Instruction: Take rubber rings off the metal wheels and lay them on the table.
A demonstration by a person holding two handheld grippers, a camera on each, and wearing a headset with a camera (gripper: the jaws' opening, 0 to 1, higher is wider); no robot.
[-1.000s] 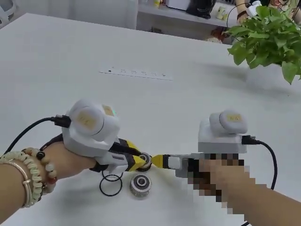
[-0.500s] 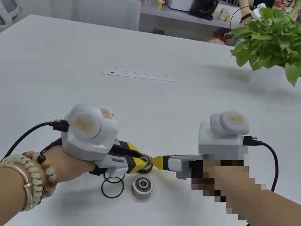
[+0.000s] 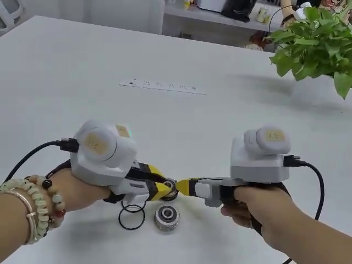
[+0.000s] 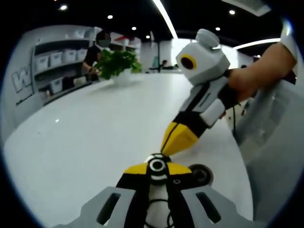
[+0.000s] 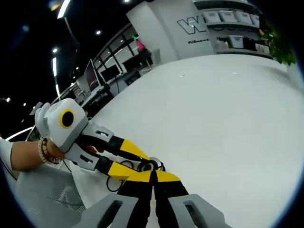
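Metal wheel (image 3: pixel 171 189) sits clamped between the left gripper's (image 3: pixel 164 188) yellow fingers. The right gripper (image 3: pixel 181 187) has its fingers pressed narrow together, tips touching that wheel's edge; whether they pinch a ring I cannot tell. Just below both sets of fingers, a second wheel (image 3: pixel 166 217) and a loose rubber ring (image 3: pixel 132 216) lie on the bench (image 3: pixel 220 115).

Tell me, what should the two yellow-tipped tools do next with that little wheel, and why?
The left gripper clamps a metal wheel, and the right gripper, shut, touches its rim. So probably the right should pull gently away, peeling the rubber off. One loose rubber ring already lies on the table.
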